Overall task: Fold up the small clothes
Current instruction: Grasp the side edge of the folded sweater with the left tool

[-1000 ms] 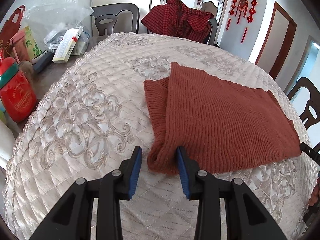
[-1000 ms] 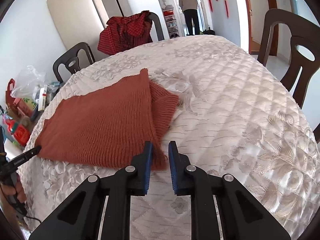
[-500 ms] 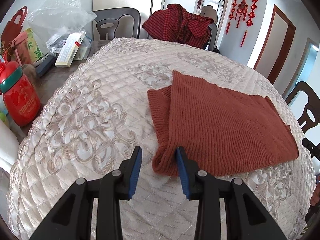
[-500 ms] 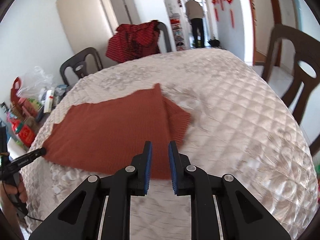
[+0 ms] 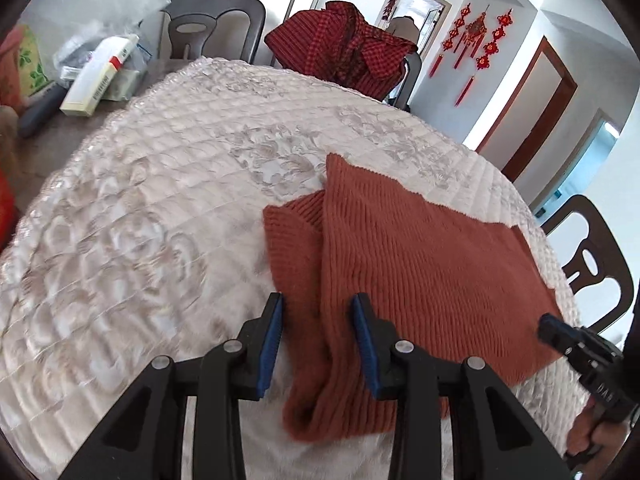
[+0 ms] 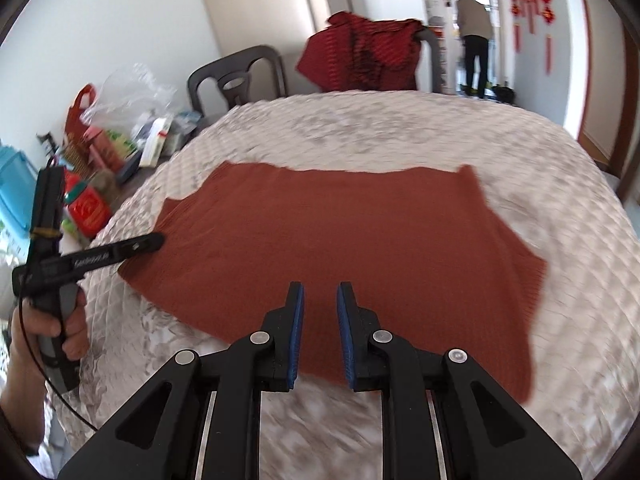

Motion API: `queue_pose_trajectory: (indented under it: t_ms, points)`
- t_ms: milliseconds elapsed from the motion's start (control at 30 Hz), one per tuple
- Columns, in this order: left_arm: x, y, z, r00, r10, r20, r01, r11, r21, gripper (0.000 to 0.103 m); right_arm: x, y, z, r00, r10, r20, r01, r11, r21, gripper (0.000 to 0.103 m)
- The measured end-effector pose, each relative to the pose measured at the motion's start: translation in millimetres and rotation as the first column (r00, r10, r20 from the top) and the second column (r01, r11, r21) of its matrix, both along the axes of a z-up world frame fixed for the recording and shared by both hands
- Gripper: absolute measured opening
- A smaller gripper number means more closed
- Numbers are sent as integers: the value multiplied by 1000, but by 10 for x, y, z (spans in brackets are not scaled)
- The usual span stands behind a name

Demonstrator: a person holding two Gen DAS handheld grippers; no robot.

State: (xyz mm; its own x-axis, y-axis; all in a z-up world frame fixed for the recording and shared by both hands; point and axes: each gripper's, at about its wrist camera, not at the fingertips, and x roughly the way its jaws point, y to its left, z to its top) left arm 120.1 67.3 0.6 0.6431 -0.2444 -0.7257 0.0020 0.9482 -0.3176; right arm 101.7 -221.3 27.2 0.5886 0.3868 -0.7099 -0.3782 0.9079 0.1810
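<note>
Left wrist view: the left gripper (image 5: 317, 330) hovers partly open over the rust knit sweater's (image 5: 420, 276) folded edge on the quilted desk (image 5: 160, 200), gripping nothing. Right wrist view: the right gripper (image 6: 320, 330), fingers narrowly apart and empty, hangs above the sweater's near hem.

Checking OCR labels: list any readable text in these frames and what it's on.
Nothing reads cleanly.
left gripper, side: white lettering, blurred.
right gripper, body: raised letters, too small.
white box: side print, blurred.
red can: label blurred.
</note>
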Motion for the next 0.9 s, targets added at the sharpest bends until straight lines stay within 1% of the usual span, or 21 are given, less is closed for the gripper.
queue_pose_trajectory:
  t_ms: [167, 267, 500, 567, 667, 767, 900]
  points:
    - [113, 48, -26, 1000, -5, -6, 4, 999, -50, 38, 142, 286, -66, 998, 63, -9, -63, 998, -28, 17]
    - [174, 87, -21, 1000, 4, -9, -4, 997, -73, 38, 226, 391, -120, 997, 77, -24, -78, 996, -45, 17]
    - [320, 174, -59, 999, 29, -23, -32, 991, -133, 38, 537, 498, -152, 998, 46, -48, -49, 997, -58, 17]
    - [349, 175, -73, 1000, 22, -11, -24, 989, -144, 39, 628, 499, -188, 997, 42, -64, -44, 998, -39, 17]
    - [374, 155, -55, 999, 20, -30, -24, 989, -143, 39, 767, 499, -204, 996, 26, -81, -28, 1000, -13, 17]
    - [294, 126, -41, 1000, 7, -28, -10, 991, -134, 39, 746, 488, -195, 996, 19, -90, -19, 1000, 2, 17]
    - [153, 115, -47, 1000, -14, -16, 12, 991, -131, 38, 448, 431, -153, 994, 57, -88, -55, 998, 17, 17]
